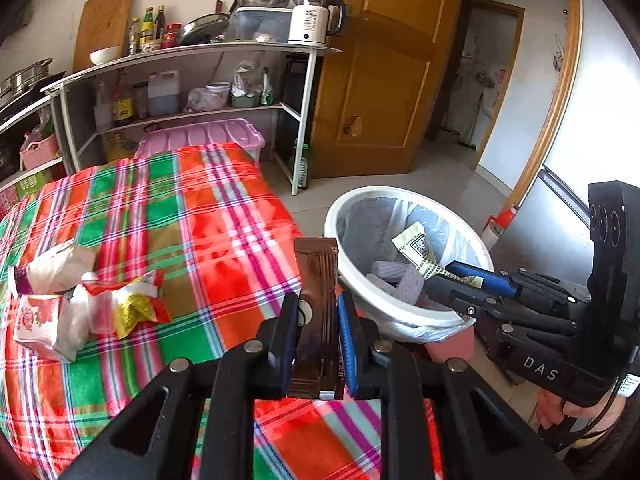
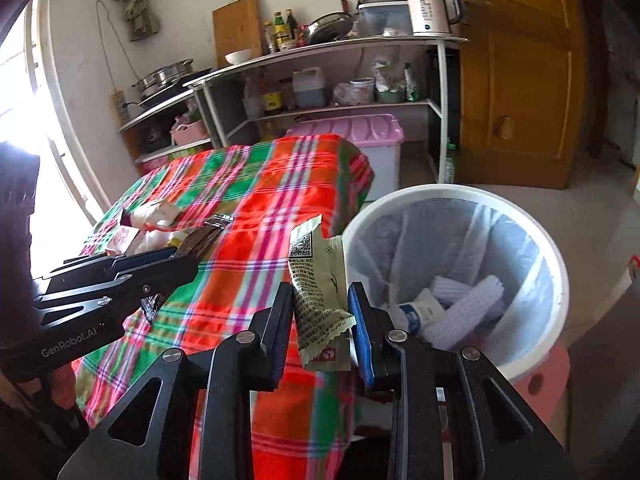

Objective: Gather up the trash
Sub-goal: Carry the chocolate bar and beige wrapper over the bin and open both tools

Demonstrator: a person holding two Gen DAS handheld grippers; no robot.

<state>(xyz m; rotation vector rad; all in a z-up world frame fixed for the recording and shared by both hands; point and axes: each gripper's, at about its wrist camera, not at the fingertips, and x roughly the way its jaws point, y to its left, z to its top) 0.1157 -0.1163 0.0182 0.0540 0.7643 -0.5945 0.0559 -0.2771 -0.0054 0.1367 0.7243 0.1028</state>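
Observation:
My left gripper (image 1: 318, 312) is shut on a brown sachet (image 1: 318, 280), held upright over the table's right edge beside the white bin (image 1: 400, 196). My right gripper (image 2: 320, 304) is shut on a pale green wrapper (image 2: 316, 280), held at the bin's (image 2: 452, 192) left rim. In the left wrist view the right gripper (image 1: 468, 276) reaches over the bin with the green wrapper (image 1: 416, 246). In the right wrist view the left gripper (image 2: 180, 254) holds the brown sachet (image 2: 206, 234) over the table. More wrappers (image 1: 80, 304) lie on the plaid cloth at the left.
The bin is lined with a clear bag and holds white and lilac trash (image 2: 464, 308). It stands on a pink stool (image 2: 548, 376). The plaid-covered table (image 1: 224, 200) sits before a metal shelf rack (image 1: 200, 56) and a pink storage box (image 1: 208, 136). A wooden door (image 1: 384, 72) is behind.

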